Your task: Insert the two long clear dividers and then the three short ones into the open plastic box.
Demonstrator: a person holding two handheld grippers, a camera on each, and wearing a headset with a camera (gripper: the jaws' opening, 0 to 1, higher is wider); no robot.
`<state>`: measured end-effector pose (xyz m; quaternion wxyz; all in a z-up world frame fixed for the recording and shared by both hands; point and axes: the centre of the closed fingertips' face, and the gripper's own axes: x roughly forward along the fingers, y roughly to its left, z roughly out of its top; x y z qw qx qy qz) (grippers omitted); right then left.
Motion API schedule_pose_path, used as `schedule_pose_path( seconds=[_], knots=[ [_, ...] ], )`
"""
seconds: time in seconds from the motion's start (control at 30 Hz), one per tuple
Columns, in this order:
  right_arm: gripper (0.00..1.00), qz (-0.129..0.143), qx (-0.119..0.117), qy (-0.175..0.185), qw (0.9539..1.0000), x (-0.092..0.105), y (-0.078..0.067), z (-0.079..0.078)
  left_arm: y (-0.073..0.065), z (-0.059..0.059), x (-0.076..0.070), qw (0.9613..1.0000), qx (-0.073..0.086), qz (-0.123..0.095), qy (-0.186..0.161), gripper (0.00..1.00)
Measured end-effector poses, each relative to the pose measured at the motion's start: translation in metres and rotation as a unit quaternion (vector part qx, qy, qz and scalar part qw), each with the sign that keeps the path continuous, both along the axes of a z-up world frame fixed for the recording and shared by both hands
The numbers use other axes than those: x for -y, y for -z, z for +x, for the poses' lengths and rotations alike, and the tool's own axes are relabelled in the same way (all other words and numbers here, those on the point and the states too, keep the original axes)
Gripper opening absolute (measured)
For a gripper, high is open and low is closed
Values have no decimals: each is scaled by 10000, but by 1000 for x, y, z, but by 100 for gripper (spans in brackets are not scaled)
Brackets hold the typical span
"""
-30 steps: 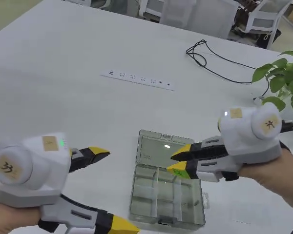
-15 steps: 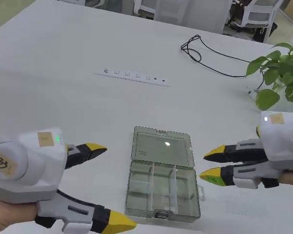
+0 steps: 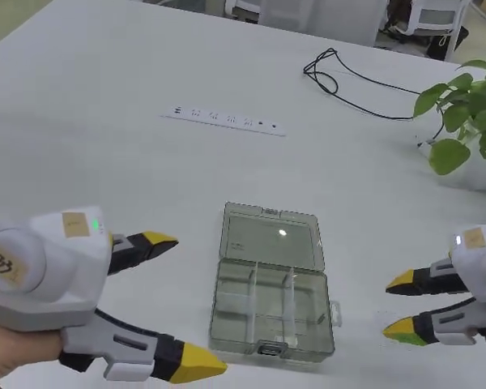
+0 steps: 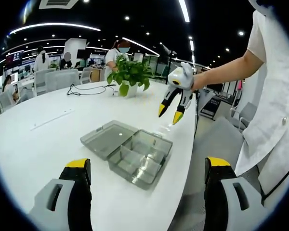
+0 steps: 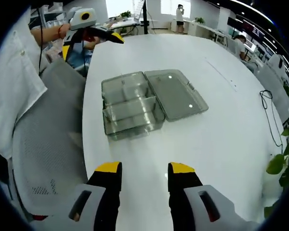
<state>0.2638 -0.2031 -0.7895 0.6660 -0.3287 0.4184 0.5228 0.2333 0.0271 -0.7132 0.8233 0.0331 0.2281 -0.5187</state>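
White desk [image 3: 105, 121]; plastic box [image 3: 271, 304] lower centre, dividers [image 3: 290, 293] inside. Right tool [image 3: 396, 305] has backed off to lower right, part-open, empty; left tool [image 3: 186, 305] wide open, empty. Insertion probably complete.

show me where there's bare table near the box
Widest bare stretch: power strip to the open lid of the plastic box. Also bare: right of the lid toward the plant. Tighter beside the box, flanked by left gripper and right gripper.
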Motion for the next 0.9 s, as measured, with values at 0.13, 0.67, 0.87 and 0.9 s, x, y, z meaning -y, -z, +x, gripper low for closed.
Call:
schedule_pose_path(
  seconds=[0.13, 0.67, 0.87, 0.9],
  knots=[
    [41, -362, -22, -230, 9991, 18, 20, 1, 1, 1, -1, 10000, -20, 14, -13, 100],
    [42, -1113, -2, -964, 9891, 45, 63, 11, 3, 3, -3, 10000, -74, 29, -23, 100],
    [41, -1157, -43, -972, 9885, 48, 67, 13, 5, 3, -4, 9999, -96, 46, -18, 100],
    [42, -1155, -38, -950, 9887, 49, 67, 13, 5, 3, -4, 9999, -100, 46, -21, 100]
  ],
)
